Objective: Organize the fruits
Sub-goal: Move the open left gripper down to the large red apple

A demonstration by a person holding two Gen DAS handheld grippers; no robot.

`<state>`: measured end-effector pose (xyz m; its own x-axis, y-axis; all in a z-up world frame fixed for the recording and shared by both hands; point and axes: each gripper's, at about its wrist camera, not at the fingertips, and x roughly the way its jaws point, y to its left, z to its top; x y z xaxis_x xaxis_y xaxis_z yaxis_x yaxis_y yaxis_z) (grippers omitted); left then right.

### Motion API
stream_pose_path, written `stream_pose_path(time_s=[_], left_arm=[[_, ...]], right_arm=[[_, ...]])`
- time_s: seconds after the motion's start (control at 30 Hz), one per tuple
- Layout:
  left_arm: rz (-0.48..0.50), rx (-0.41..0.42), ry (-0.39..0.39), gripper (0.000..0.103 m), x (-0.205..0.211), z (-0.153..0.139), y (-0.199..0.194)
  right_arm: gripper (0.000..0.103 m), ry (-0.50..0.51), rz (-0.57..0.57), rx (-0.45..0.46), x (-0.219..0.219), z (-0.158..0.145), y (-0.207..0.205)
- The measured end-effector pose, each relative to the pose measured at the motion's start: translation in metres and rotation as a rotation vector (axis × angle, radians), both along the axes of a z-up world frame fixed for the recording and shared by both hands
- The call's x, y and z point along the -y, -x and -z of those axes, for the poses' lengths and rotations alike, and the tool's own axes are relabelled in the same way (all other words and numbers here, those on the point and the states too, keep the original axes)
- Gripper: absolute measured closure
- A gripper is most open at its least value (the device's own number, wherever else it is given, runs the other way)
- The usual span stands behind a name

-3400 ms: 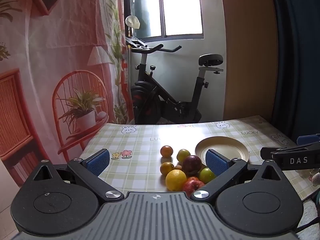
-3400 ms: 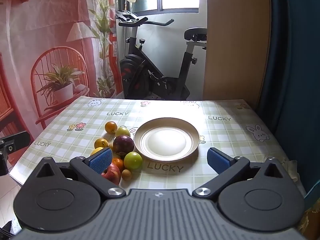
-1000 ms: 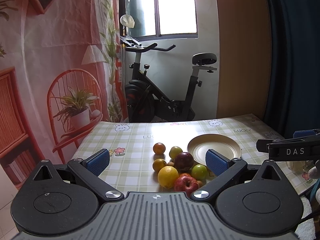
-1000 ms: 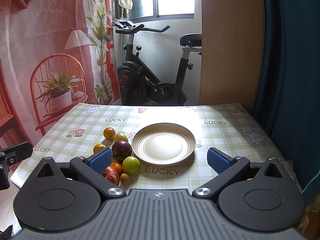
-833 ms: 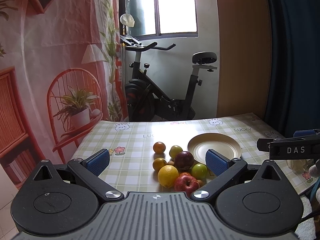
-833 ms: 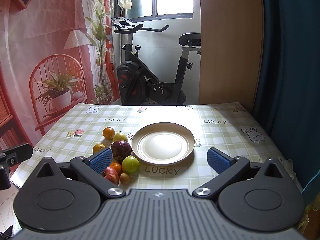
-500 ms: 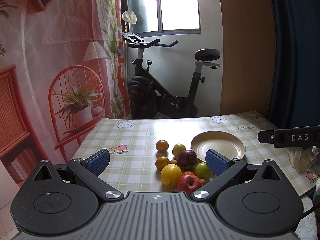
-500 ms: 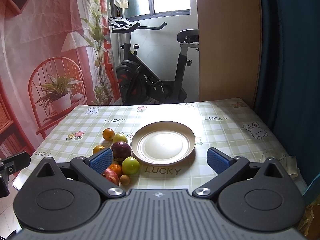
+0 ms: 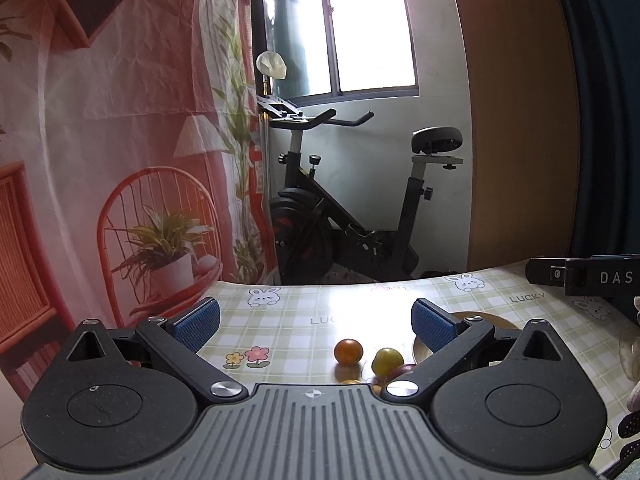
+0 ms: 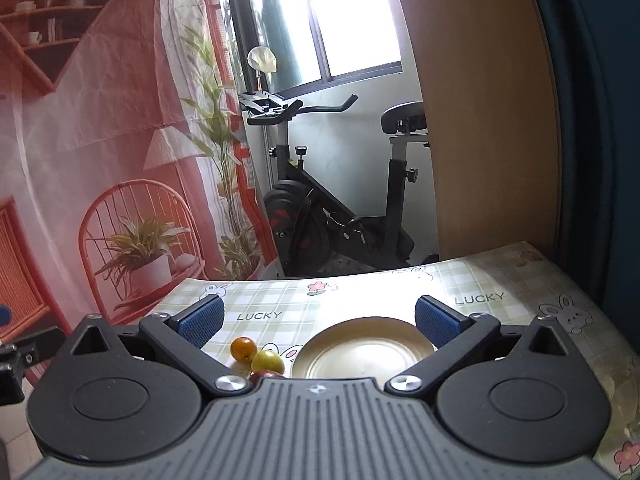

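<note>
Right wrist view is showing the right gripper point(image 10: 319, 314) and left gripper point(image 9: 316, 316) hovering spread wide and empty, likely because the fruits point(image 10: 258, 354) are clustering below-left of the right jaws beside the empty plate point(image 10: 362, 350).

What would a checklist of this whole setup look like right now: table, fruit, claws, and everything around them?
Surface: table with a green checked cloth printed with rabbits, flowers and LUCKY.
Job's things: plate bare; orange fruit and yellow-green fruit touching, on the cloth left of the plate; a dark red fruit mostly hidden.
Clutter: nothing seen.
Claws: left claw open, holding nothing; right claw open, holding nothing.
Cables: nothing seen.
Surroundings: exercise bike, window, printed backdrop, wooden panel, dark curtain.
</note>
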<state>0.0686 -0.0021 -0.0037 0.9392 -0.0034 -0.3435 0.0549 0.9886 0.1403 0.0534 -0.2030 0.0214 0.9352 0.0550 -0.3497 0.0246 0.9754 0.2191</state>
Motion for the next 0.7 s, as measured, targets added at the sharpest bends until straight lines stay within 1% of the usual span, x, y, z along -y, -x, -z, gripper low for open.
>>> stream_pose_path(time_s=[0.13,0.2,0.27,0.4,0.47,0.7], left_arm=[[0.006,-0.022,-0.045,0.002,0.005,0.013,-0.023],[0.013,-0.046,-0.049,0.006,0.004,0.019,-0.034],[0.01,-0.074,-0.039,0.007,0.002,0.025,-0.044],[-0.01,-0.121,-0.015,0.008,-0.006,0.038,-0.063],[-0.005,-0.138,-0.003,0.009,-0.011,0.043,-0.069],[0.025,-0.181,0.112,0.01,-0.029,0.065,-0.081]], right_arm=[[0.0,0.029,-0.044,-0.012,-0.005,0.008,-0.023],[0.0,0.055,-0.062,-0.024,-0.011,0.011,-0.035],[0.0,0.06,-0.078,-0.036,-0.015,0.015,-0.045],[0.0,0.071,-0.08,-0.054,-0.021,0.027,-0.065],[0.0,0.086,-0.074,-0.066,-0.025,0.035,-0.074],[0.001,0.118,-0.091,-0.144,-0.032,0.064,-0.094]])
